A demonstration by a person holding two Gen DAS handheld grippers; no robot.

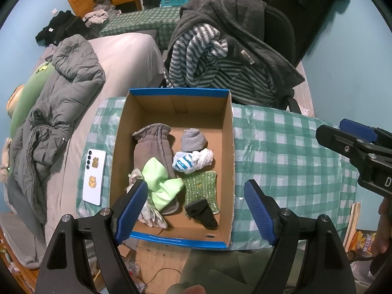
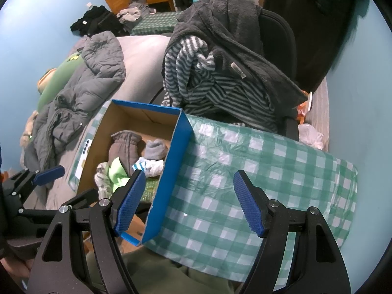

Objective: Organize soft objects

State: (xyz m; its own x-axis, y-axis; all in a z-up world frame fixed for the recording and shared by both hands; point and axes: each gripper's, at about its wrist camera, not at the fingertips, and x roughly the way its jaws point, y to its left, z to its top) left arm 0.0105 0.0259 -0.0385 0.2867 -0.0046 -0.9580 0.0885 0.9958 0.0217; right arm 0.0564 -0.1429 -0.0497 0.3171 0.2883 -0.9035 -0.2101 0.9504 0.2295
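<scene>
Checked tablecloth (image 2: 245, 171) lies bare between the right gripper (image 2: 188, 201)'s spread, empty jaws, while the left gripper (image 1: 196, 210), equally wide and empty, frames the cardboard box (image 1: 229, 147) holding the gathered soft objects (image 1: 171, 166), apparently sorted.

- On the right hand-held gripper (image 1: 348, 134), seen at the right edge of the left wrist view, a single white letter "D" is printed on the black body; whatever follows it is cut off by the frame.
- A colourful packet (image 1: 365, 243) beside the bench's near right corner carries bold lettering, turned sideways and too distorted to read.
- The box (image 1: 171, 238) at the bench's left edge has a line of small print along its blue near rim, too small to read.
- A teal crate (image 1: 175, 1) far behind has a white label with print that is too blurred to read.
</scene>
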